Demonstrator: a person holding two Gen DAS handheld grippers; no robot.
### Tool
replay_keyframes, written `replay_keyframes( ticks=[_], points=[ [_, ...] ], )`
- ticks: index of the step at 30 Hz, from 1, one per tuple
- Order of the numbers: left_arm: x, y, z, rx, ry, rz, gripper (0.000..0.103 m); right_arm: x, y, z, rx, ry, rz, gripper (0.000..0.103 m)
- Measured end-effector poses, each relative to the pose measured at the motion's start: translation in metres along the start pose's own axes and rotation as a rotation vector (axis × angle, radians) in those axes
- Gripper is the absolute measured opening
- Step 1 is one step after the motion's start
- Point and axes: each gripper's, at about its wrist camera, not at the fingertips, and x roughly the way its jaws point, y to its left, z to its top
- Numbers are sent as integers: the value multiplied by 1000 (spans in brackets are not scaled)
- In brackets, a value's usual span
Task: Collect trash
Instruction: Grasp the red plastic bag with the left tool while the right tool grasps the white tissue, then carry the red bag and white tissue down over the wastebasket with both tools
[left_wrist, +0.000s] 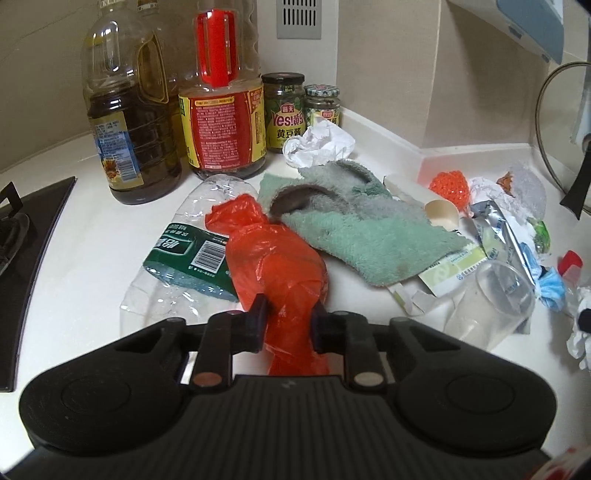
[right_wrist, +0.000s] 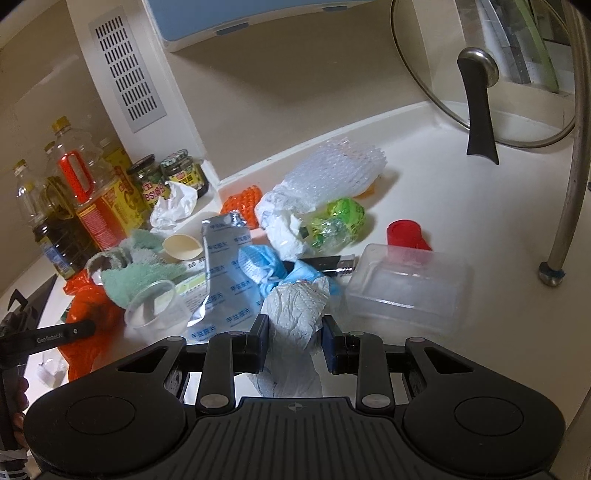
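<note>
White countertop (left_wrist: 92, 236) runs into a tiled corner, littered with rubbish and backed by a row of bottles and jars.

Left gripper (left_wrist: 288, 314): its jaws are drawn in close and pinch the near end of a knotted orange plastic bag (left_wrist: 273, 258), whose tail bunches up between the pads. The bag lies across a crushed clear bottle (left_wrist: 184, 251) with a green label. Just beyond it a green cloth (left_wrist: 365, 240) lies crumpled, overlapping the bag's far end. Behind the cloth sits a ball of white paper (left_wrist: 317, 144), and behind that two jars (left_wrist: 284, 110) and two large oil bottles (left_wrist: 133, 122) stand against the wall. A black hob (left_wrist: 33, 240) lies at the left edge.

Right gripper (right_wrist: 294, 334): its jaws are likewise nearly closed, squeezing a crumpled white paper towel (right_wrist: 295, 314) that hangs through the gap. Touching the towel on its far side is a blue wad (right_wrist: 266, 269), with a silver foil pouch (right_wrist: 221, 266) lying to the left and a clear plastic cup (right_wrist: 155, 306) on its side near that. A clear plastic box (right_wrist: 406, 291) sits just to the right of the towel, a red cap (right_wrist: 406, 234) behind it. Farther back lie a green wrapper (right_wrist: 336, 221), bubble wrap (right_wrist: 332, 173) and an orange mesh piece (right_wrist: 242, 199). A glass pot lid (right_wrist: 480, 74) leans upright at the back right.
</note>
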Motion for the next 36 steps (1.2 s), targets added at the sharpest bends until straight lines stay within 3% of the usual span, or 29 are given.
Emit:
replay_keyframes(
  ticks=[10, 20, 28, 36],
  points=[
    [-48, 12, -11, 73, -54, -98, 18, -33, 18, -24, 32, -27, -11, 30],
    [-121, 42, -37, 130, -78, -246, 18, -84, 61, -72, 40, -44, 0, 30],
    [-166, 66, -84, 179, -34, -341, 18, -118, 101, -127, 39, -11, 15, 30],
    [-176, 78, -141, 222, 63, -399, 19, -135, 123, -190, 51, 45, -6, 30]
  ],
)
